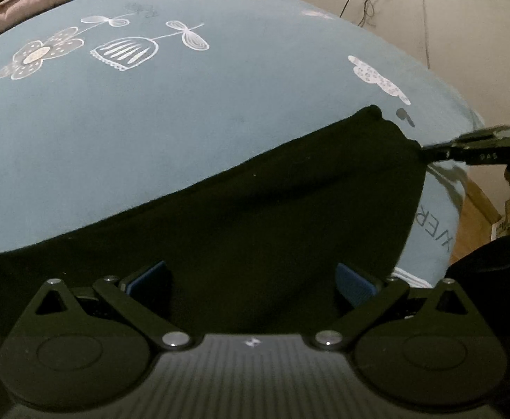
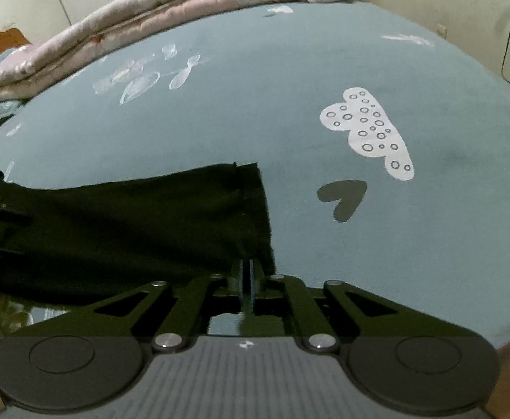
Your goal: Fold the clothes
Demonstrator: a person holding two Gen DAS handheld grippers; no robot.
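Black garment lies flat on the blue bed sheet near the bed's front edge. Right gripper fingers pinch its hem corner; left gripper fingers spread wide above it.

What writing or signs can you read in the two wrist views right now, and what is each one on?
"VER", seen upside down and cut off by the black garment: on the blue bedsheet hanging over the bed's side.
"SAG" or similar, small and blurred, not sure: on the right gripper seen from the left wrist.
A small white logo mark, no letters: on the left gripper body and on the right one.
Nothing else is readable.
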